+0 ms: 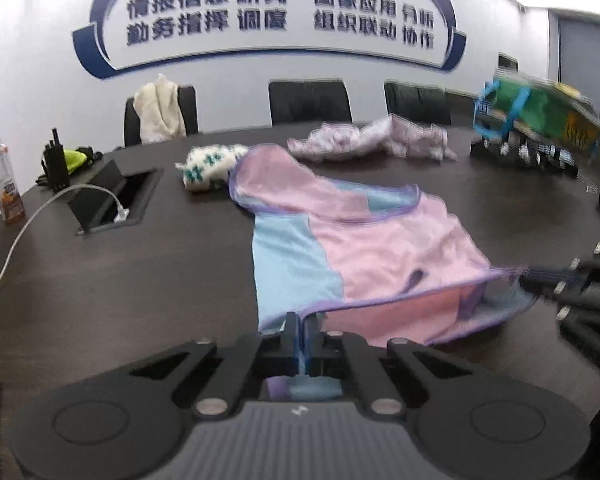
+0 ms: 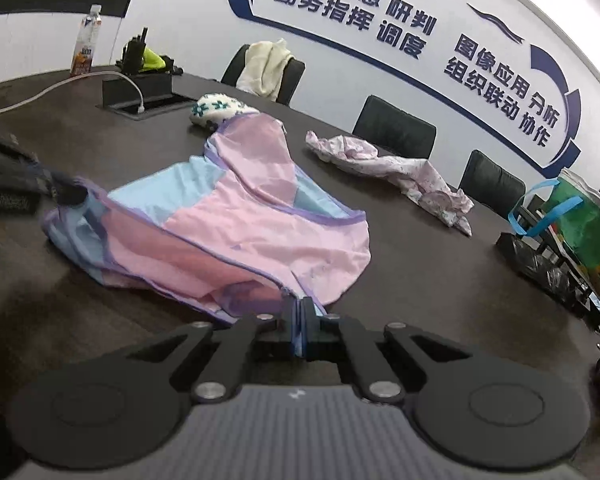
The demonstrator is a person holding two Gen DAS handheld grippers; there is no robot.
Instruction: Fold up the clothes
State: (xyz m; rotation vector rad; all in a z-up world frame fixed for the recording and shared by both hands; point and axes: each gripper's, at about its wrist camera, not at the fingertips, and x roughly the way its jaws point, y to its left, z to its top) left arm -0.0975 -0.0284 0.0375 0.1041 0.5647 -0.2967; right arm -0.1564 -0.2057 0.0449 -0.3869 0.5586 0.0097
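A pink and light-blue garment with purple trim [image 1: 380, 248] lies spread on the dark table [image 1: 140, 280]; it also shows in the right wrist view [image 2: 236, 220]. My left gripper [image 1: 302, 322] is shut on the garment's near hem at its left corner. My right gripper [image 2: 300, 306] is shut on the near hem at the other corner. The right gripper shows in the left wrist view at the right edge [image 1: 540, 280], and the left gripper shows in the right wrist view at the left [image 2: 70, 194]. The hem is lifted a little between them.
A white-and-green patterned cloth [image 1: 210, 164] and a crumpled floral garment [image 1: 372, 142] lie behind. A cable box [image 1: 112, 200] with a white cable, a bottle [image 1: 4, 180], a black rack [image 1: 524, 152] with a green bag [image 1: 540, 112], and chairs stand around.
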